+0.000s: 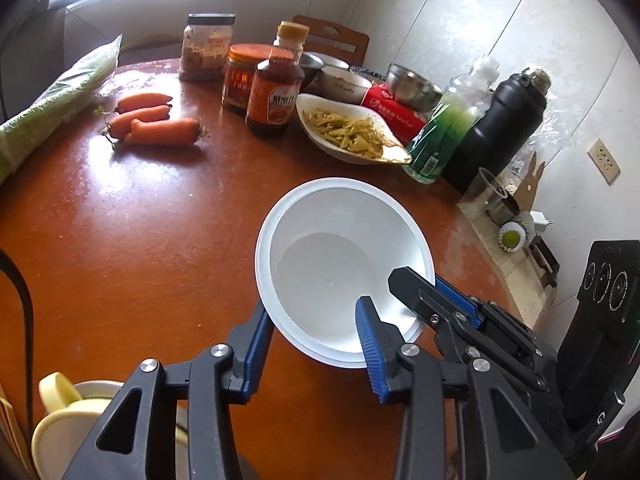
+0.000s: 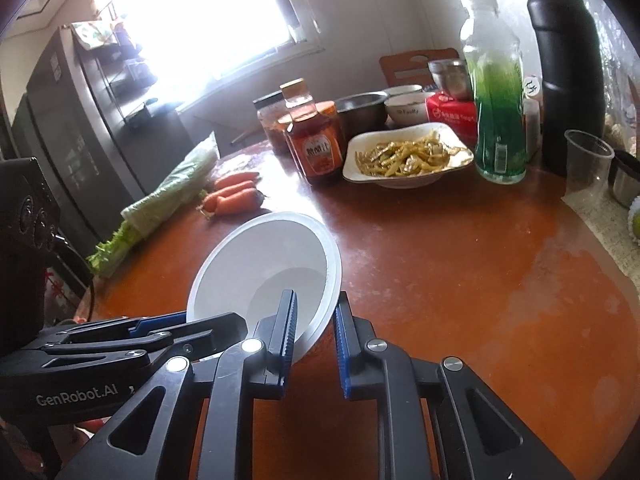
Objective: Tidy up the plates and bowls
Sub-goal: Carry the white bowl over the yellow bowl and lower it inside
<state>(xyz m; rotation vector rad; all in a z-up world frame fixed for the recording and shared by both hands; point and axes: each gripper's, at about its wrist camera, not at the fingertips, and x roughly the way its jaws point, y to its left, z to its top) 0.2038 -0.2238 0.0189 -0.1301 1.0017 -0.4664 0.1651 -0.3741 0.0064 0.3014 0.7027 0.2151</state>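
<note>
Here, what we saw, item by item:

White bowl: we found the white bowl tilted above the round brown counter, held near its front edge, empty inside.

Left tool: our left tool straddled the bowl's near rim, one blue finger inside the bowl and the other outside its wall. We could not tell whether its pads pressed on the wall.

Right tool: our right tool had one finger inside the bowl and one outside, closed on the rim at the bowl's right side. In the left wrist view it reached in from the right, its black tip lying over the rim.

Food plate: we saw a white plate of yellowish strips farther back on the counter, well apart from the bowl.

Other dishes: two steel bowls and a white patterned bowl stood behind that plate.

Bottles and jars: sauce bottles and jars stood left of the plate, a green bottle and a black flask to its right.

Vegetables: three carrots lay beside a bagged leafy green at the far left.
</note>
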